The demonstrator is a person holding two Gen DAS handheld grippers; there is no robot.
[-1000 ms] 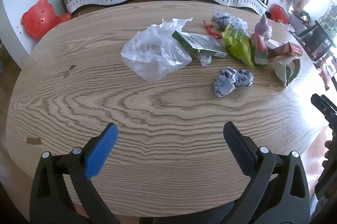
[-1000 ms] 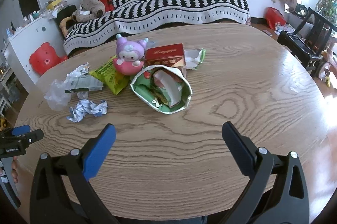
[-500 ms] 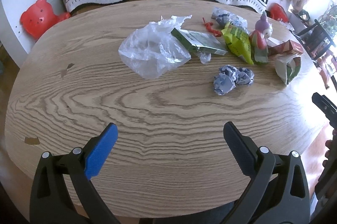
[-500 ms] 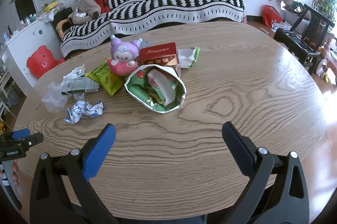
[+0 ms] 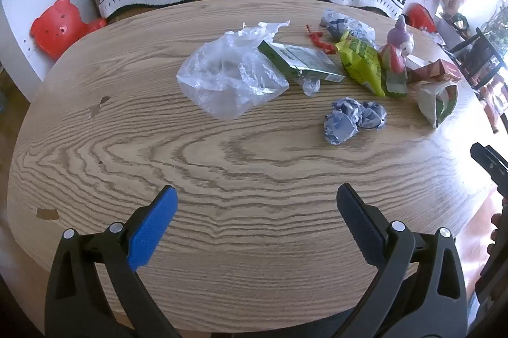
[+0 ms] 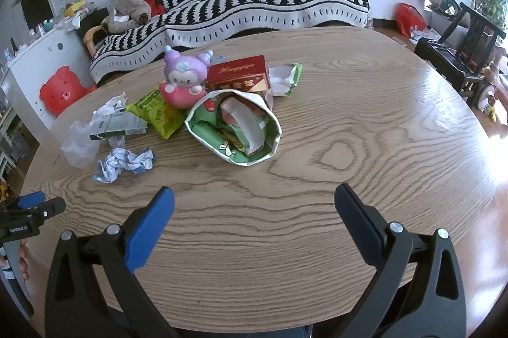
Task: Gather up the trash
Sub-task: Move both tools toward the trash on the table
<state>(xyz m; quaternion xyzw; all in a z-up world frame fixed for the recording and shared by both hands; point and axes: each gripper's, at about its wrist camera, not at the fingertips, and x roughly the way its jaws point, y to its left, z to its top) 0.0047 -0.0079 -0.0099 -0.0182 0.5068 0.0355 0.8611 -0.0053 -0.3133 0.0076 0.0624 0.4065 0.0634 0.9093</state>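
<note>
The oval wooden tabletop (image 5: 158, 147) took up most of the room in front of the striped sofa (image 6: 254, 4), and all the litter sat bunched toward its far side, from about eleven to one o'clock as the left camera looked. Biggest was the crumpled clear plastic bag (image 5: 228, 77), lying slack and half open, probably the likeliest thing to stuff the rest into. Beside it lay a flat green box (image 5: 301, 61), a yellow-green snack packet (image 5: 362, 64) and an open green-and-white paper bag (image 6: 235, 128) tipped on its side. A purple doll (image 6: 185, 77) and a red carton (image 6: 238, 74) stood behind. Nearest was the balled blue-white paper (image 5: 352, 118). The left gripper (image 5: 254, 220) and right gripper (image 6: 254, 217) both hovered spread wide and empty over bare wood, seemingly readied for a first pick.
</note>
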